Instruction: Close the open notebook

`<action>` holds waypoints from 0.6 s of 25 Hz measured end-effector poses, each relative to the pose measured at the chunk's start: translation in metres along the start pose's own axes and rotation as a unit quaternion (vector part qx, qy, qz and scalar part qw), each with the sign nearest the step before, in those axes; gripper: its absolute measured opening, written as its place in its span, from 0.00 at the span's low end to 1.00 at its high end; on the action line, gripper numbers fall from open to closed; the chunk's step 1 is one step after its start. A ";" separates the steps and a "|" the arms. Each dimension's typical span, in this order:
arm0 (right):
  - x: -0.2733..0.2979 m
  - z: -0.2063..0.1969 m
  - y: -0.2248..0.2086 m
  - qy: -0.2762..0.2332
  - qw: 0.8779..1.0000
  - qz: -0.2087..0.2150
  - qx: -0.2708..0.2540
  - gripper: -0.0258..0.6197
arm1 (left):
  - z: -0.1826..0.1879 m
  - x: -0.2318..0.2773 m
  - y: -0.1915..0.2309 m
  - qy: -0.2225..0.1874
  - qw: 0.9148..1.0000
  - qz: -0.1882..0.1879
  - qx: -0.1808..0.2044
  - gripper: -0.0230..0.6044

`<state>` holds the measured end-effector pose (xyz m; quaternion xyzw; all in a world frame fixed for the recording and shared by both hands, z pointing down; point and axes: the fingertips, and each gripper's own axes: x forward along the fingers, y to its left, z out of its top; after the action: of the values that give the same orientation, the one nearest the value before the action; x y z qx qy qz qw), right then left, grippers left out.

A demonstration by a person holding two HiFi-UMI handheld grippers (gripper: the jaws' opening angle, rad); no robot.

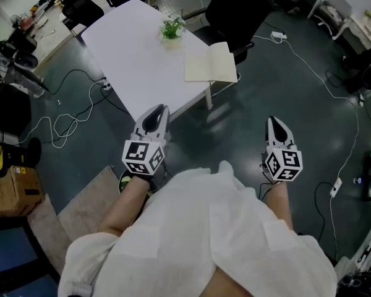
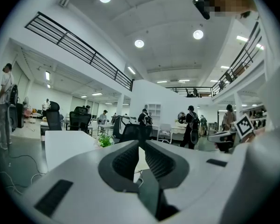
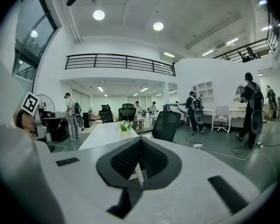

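Note:
The open notebook (image 1: 211, 62) lies flat with its cream pages up, at the near right corner of the white table (image 1: 139, 54). Both grippers hang in front of the table over the dark floor, well short of the notebook. My left gripper (image 1: 164, 109) points at the table's near edge, its jaws together and empty. My right gripper (image 1: 271, 120) is off to the right of the table, shut on nothing. In the left gripper view the left gripper (image 2: 140, 143) has its tips meeting. In the right gripper view the right gripper (image 3: 140, 139) is also shut, with the table (image 3: 105, 133) beyond it.
A small potted plant (image 1: 171, 28) stands on the table behind the notebook. A black office chair (image 1: 238, 11) sits at the far side. Cables (image 1: 68, 125) and a power strip (image 1: 278, 36) lie on the floor, and a cardboard box (image 1: 15, 190) is at the left. Several people stand in the distance.

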<state>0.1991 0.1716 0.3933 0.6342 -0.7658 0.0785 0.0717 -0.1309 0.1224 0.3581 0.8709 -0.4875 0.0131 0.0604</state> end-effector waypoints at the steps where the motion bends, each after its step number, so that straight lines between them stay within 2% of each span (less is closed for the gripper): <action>1: 0.002 0.000 0.001 0.001 1.000 0.000 0.000 0.05 | 0.000 0.000 0.002 0.000 1.000 0.001 0.000 0.09; 15: 0.022 -0.008 0.016 0.025 1.000 0.012 -0.005 0.05 | -0.006 0.006 0.020 0.012 1.000 0.002 -0.009 0.09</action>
<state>0.1791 0.1553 0.4051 0.6223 -0.7719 0.0909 0.0929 -0.1443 0.1076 0.3669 0.8689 -0.4890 0.0191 0.0745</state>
